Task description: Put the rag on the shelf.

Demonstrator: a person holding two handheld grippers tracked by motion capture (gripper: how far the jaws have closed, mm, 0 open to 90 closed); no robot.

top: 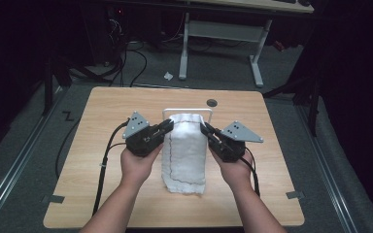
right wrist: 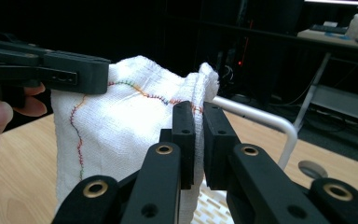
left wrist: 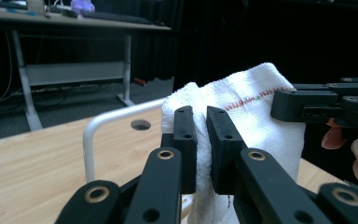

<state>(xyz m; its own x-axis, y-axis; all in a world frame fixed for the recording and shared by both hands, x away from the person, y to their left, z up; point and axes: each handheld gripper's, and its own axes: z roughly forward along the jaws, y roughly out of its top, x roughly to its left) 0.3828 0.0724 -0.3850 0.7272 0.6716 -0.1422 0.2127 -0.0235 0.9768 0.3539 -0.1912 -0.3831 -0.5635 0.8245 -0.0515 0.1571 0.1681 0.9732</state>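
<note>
1. The white cloth (top: 185,151) hangs at the middle of the wooden table (top: 102,121), its two upper corners lifted and its lower edge draped toward six o'clock, where it appears to rest on the tabletop. A line of coloured stitching runs around its border.
2. It looks light and thoroughly limp: it sags between the two grips, folds on itself, and will go wherever its corners are carried. The coarse weave should hold well against the pads, so slipping seems unlikely; nothing about it looks fragile.
3. The best places to hold it are the corners or the stitched hem, where the fabric is doubled. A pinch in the middle would only bunch it.
4. The left gripper (top: 169,125) sits at nine o'clock of the cloth, its jaws pressed together on the upper left corner.
5. The right gripper (top: 204,128) sits at three o'clock, jaws likewise pinching the upper right corner.
6. Just behind the cloth, toward twelve o'clock, stands a white rail (top: 167,110) bent as an upright hoop; I judge the cloth is meant to go over it.
7. Farther out at one o'clock lies a round grommet hole (top: 211,102) in the tabletop.
</note>
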